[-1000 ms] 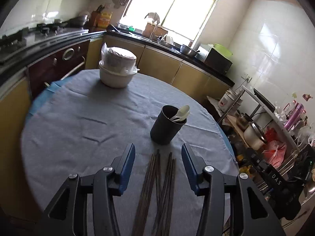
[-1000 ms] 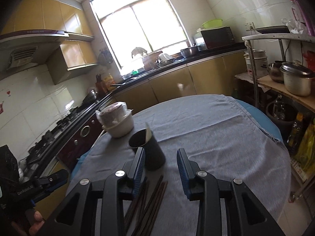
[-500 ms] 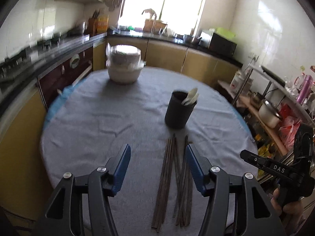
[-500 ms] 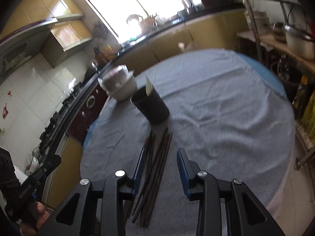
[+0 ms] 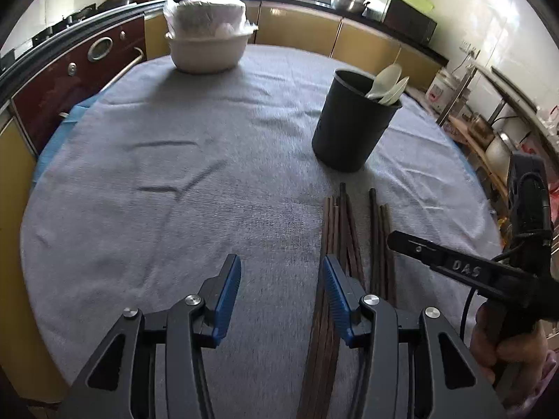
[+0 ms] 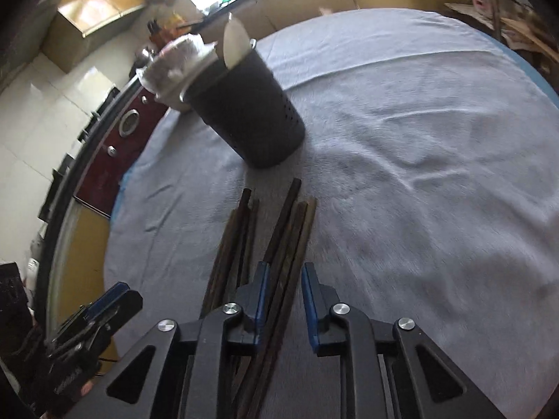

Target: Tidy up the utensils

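Kitchen: yellow cabinet fronts, dark worktop and a bright window beyond a round table (image 5: pixel 174 181) under a grey cloth.
Table edge: a strip of blue shows beneath the cloth on the side toward the dark red oven door.
Holder: a black utensil cup (image 5: pixel 353 122) stands upright on the cloth, with pale spoons (image 5: pixel 386 83) leaning out of its mouth.
Chopsticks: a loose bundle of dark brown chopsticks (image 6: pixel 283 237) lies flat on the cloth just short of the cup, tips pointing toward it, in two rough groups side by side.
Bowls: a stack of white bowls (image 5: pixel 206 38) wrapped in clear plastic sits at the far side of the table, well apart from the chopsticks.
My left gripper (image 5: pixel 281 296): low over bare cloth, its blue pads apart and narrowing; nothing lies between them; the chopsticks run just beside and under its right finger.
My right gripper (image 6: pixel 284 296): straddles the right-hand group of chopsticks, its pads drawing together around them; a gap shows at the right pad, so no firm grip is visible.
Hand: my right hand (image 5: pixel 503 342) wraps the handle at the edge of the left wrist view.
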Demonstrator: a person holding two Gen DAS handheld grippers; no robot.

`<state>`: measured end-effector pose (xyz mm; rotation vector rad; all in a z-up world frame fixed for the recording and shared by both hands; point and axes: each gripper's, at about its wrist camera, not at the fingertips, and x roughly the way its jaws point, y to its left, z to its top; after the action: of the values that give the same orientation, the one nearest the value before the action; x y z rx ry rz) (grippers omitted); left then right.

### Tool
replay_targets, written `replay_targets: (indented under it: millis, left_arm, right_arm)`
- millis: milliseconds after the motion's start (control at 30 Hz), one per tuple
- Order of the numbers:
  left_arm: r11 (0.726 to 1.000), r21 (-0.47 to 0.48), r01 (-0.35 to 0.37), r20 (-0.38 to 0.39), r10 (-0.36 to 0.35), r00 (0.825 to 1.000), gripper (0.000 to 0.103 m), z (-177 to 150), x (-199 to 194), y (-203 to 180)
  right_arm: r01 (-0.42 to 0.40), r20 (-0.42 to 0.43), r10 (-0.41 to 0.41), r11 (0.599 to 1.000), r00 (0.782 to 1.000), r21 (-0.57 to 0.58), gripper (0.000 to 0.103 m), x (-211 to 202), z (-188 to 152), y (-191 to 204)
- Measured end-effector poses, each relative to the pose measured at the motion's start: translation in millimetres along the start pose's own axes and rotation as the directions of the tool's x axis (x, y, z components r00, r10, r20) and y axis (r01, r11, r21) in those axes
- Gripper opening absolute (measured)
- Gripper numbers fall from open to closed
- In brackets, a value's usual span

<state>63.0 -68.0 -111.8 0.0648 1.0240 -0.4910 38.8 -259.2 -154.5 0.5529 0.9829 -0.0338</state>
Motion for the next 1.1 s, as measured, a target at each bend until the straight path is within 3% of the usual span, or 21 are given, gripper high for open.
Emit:
replay_targets:
  millis: [100,267,500,667,733,800,833,900,967,1100]
  left_arm:
    - [1.000,0.006,-0.010,-0.033,0.010,0.999,0.050,4.7,13.5,-5.8]
    - [0.999,0.019,-0.046,-0.059,0.047,0.997,0.050,9.2,30.6,-18.1]
    - [0.996,0.031,-0.088,-0.075,0.090,0.993,0.050,9.2,44.0,-29.0]
    - [0.994,0.042,-0.100,-0.089,0.104,0.991,0.051,15.1,47.6,-33.2]
    - [0.995,0.028,-0.095,-0.098,0.098,0.990,0.048,16.6,47.6,-32.5]
    - [0.996,0.027,-0.090,-0.099,0.093,0.991,0.032,14.7,46.7,-33.2]
    - [0.994,0.033,-0.102,-0.091,0.104,0.990,0.032,16.5,48.6,-33.8]
    - [0.992,0.046,-0.121,-0.083,0.124,0.989,0.022,12.9,46.6,-34.2]
    - [0.991,0.045,-0.124,-0.075,0.127,0.989,0.020,7.0,41.5,-30.6]
    - [1.000,-0.004,-0.020,-0.084,0.020,0.996,0.020,-1.5,30.7,-12.9]
  right_arm:
    - [0.061,0.002,-0.061,0.994,0.998,-0.089,0.013,11.7,4.5,10.2]
    - [0.066,-0.005,-0.068,0.984,0.998,-0.167,0.013,9.7,3.4,12.0]
    - [0.000,-0.040,-0.006,0.990,0.999,-0.142,0.005,-4.0,-0.1,-19.3]
    - [-0.091,-0.090,0.088,0.995,0.992,-0.037,0.004,-11.5,1.7,-50.2]
    - [-0.121,-0.107,0.120,0.993,0.987,0.002,0.004,-12.0,1.2,-58.1]
    - [-0.123,-0.117,0.126,0.992,0.985,0.030,0.005,-15.0,1.0,-64.6]
    - [-0.122,-0.115,0.126,0.992,0.985,0.040,0.010,-18.1,1.5,-67.4]
    - [-0.124,-0.087,0.128,0.991,0.988,0.045,0.010,-27.8,3.4,-70.2]
    - [-0.132,-0.072,0.135,0.990,0.988,0.044,0.010,-33.3,2.6,-69.3]
    - [-0.142,-0.053,0.144,0.989,0.988,0.037,0.013,-32.7,0.9,-53.9]
